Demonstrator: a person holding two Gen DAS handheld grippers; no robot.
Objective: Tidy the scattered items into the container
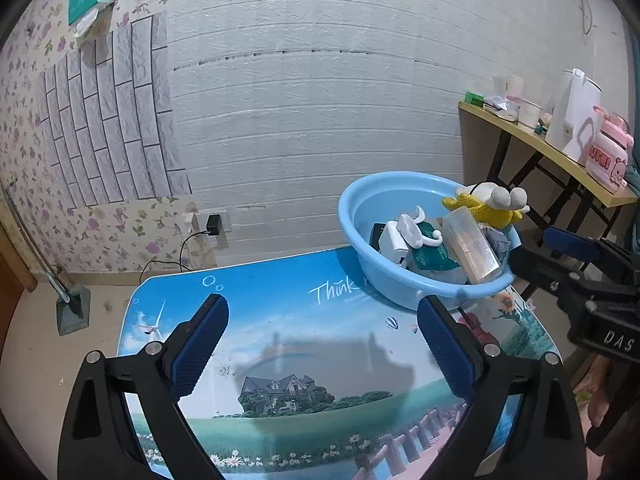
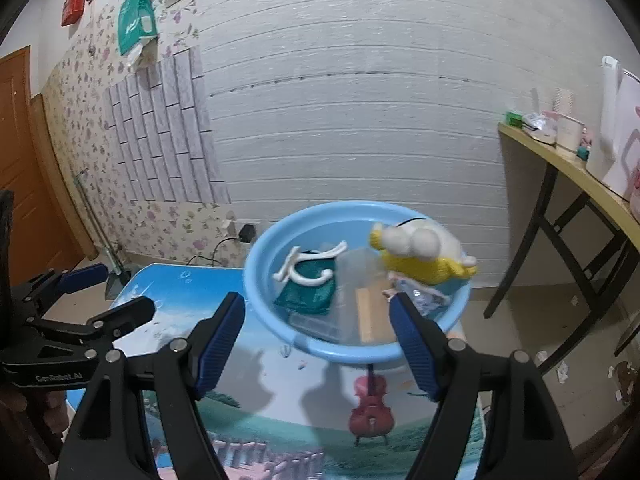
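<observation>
A light blue basin (image 1: 360,248) (image 2: 260,280) stands at the far right of the picture-printed table (image 1: 280,320) (image 2: 280,392). It holds a yellow and white plush toy (image 1: 490,202) (image 2: 420,256) on its far rim, a white hook-shaped piece (image 1: 416,230) (image 2: 312,266), a teal packet (image 1: 432,256) (image 2: 312,292), a clear plastic container (image 1: 474,248) (image 2: 352,312) and a white box (image 1: 390,242). My left gripper (image 1: 322,338) is open and empty over the table. My right gripper (image 2: 318,334) is open and empty in front of the basin's near rim.
A yellow-topped side table (image 1: 560,152) (image 2: 568,168) with cups, a white kettle and a pink jar stands to the right. A charger and cable (image 1: 214,224) (image 2: 246,234) hang at the wall socket. A wooden door (image 2: 20,160) is at the left.
</observation>
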